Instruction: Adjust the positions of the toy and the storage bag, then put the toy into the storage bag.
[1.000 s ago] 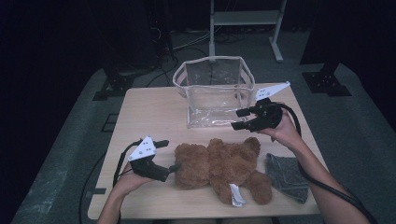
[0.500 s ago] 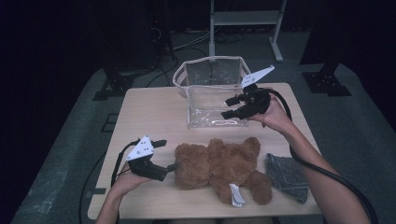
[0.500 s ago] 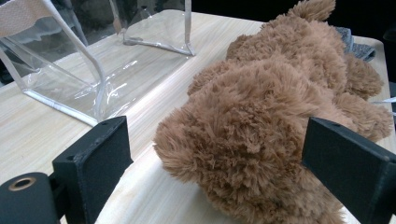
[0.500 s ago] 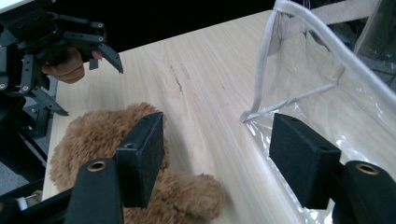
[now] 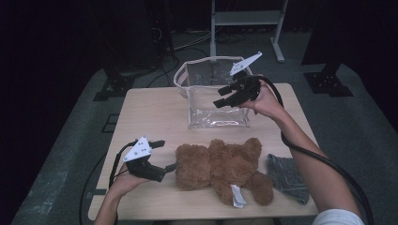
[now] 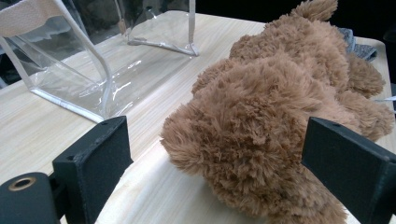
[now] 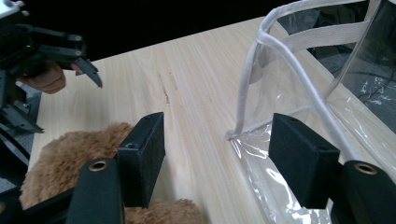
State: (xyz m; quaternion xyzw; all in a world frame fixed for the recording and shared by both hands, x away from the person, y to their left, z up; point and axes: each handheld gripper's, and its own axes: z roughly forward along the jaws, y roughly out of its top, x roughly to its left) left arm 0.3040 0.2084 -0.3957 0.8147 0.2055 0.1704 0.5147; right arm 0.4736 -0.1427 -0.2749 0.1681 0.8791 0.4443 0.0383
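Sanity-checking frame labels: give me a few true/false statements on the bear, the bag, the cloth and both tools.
1. The teddy bear lies on the table in front of the clear bag. True.
2. The bear is already inside the bag. False: it lies on the tabletop, outside it.
3. The left tool has open jaws with the bear's head between them, not clamped. True.
4. The right tool is clamped on the grey cloth. False: its jaws are open and empty, up by the bag; the cloth lies untouched beside the bear.
5. The bag lies flat on its side. False: it stands upright, mouth open.
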